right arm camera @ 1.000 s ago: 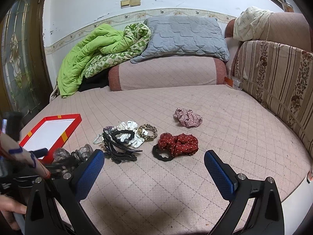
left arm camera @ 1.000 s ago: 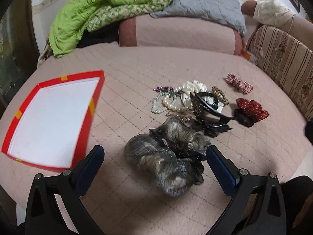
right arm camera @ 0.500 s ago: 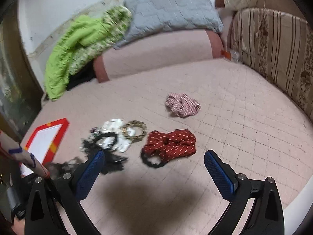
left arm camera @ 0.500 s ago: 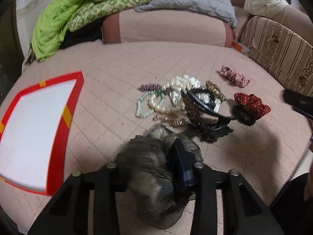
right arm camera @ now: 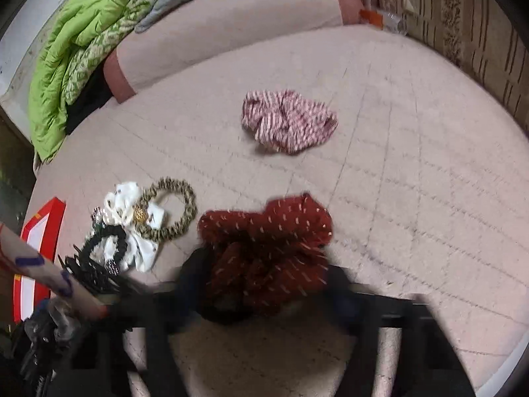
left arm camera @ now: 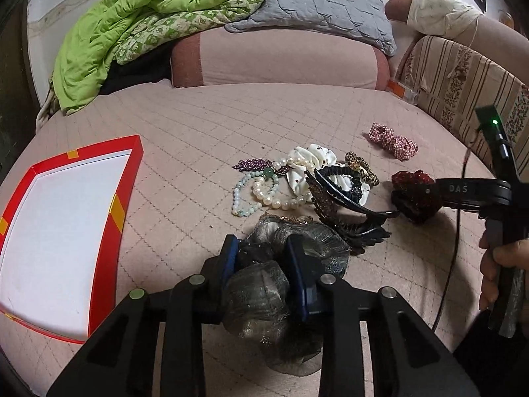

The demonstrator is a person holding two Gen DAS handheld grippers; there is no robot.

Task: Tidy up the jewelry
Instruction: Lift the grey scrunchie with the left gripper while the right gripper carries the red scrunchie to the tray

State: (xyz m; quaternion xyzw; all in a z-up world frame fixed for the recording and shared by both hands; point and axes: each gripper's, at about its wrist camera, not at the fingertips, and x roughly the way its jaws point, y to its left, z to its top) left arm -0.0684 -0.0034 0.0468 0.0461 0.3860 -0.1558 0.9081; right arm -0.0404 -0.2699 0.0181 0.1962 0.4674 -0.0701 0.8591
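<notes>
Both my claws are closing: left gripper (left arm camera: 264,271) pinches the grey scrunchie (left arm camera: 284,284), long axis toward me; right gripper (right arm camera: 264,284) blurred around the red scrunchie (right arm camera: 267,251), grip unclear.

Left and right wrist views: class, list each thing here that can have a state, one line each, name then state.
Left tongs: shut on the grey scrunchie.
Right tongs: around the red scrunchie; blurred, closure unclear.
Red box: open, nothing inside.
Claw clip: lying on the bed.
Pearl bracelet: loose on the bed.
Checked scrunchie: lying apart, untouched.
</notes>
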